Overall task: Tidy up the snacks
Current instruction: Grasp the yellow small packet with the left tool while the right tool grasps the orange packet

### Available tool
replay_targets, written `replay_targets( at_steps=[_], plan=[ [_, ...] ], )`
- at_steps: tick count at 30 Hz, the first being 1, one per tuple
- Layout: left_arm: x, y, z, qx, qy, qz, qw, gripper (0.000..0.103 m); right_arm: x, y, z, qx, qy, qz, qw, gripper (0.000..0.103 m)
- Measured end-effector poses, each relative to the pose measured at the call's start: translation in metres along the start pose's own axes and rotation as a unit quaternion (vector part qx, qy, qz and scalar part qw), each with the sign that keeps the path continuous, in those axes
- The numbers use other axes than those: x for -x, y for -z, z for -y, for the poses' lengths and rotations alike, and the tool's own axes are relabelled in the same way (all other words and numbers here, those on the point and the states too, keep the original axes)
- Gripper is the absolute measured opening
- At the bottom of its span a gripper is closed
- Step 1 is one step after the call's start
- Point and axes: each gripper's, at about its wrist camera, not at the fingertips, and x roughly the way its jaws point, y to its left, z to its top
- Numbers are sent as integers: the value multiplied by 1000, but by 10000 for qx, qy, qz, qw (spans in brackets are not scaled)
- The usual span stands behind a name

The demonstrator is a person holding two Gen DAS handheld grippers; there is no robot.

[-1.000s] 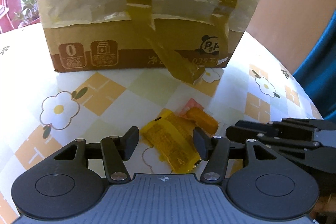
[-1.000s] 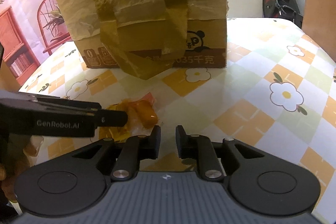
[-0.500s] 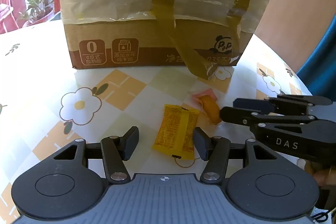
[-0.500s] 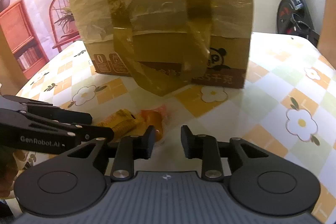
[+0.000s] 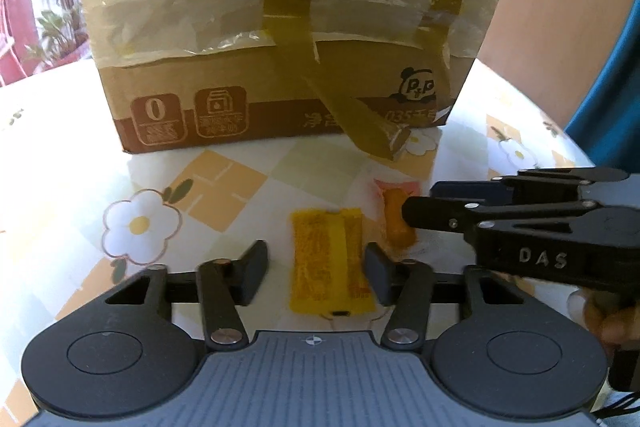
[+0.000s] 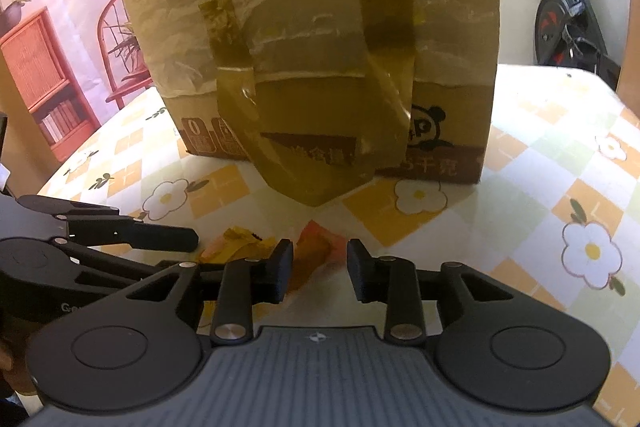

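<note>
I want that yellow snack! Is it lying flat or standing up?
Flat. The yellow snack lies on the table between the left gripper's closing jaws.

- My grippers, left [image 5: 316,267] and right [image 6: 319,269], were matte black.
- The snack packet [image 5: 326,259] was yellow; the smaller one [image 5: 396,217] orange.
- The box [image 5: 280,39] was brown with olive tape.
- The tablecloth [image 5: 224,183] showed orange-and-white checks with white flowers.

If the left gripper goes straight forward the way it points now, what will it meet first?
Probably the yellow snack packet, lying on the table between the closing jaws of the left gripper, which do not yet seem to press it. The cardboard box stands farther behind. Depth is uncertain.
</note>
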Motion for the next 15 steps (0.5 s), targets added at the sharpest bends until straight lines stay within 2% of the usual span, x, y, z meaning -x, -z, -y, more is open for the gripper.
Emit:
replay_targets(
  at_steps=[5,13,15],
  plan=[
    [4,4,-10,190,-43,52,9998,35,-3,-1,2,-173,-65,-30,9998,36],
    [14,17,-24,527,-49,190,9984,35,-16,-3,-10,-36,-125,-152,9998,37],
    [18,19,-27,597,-23,233,9979,35,-17,-1,-13,11,-68,-69,10000,37]
  ],
)
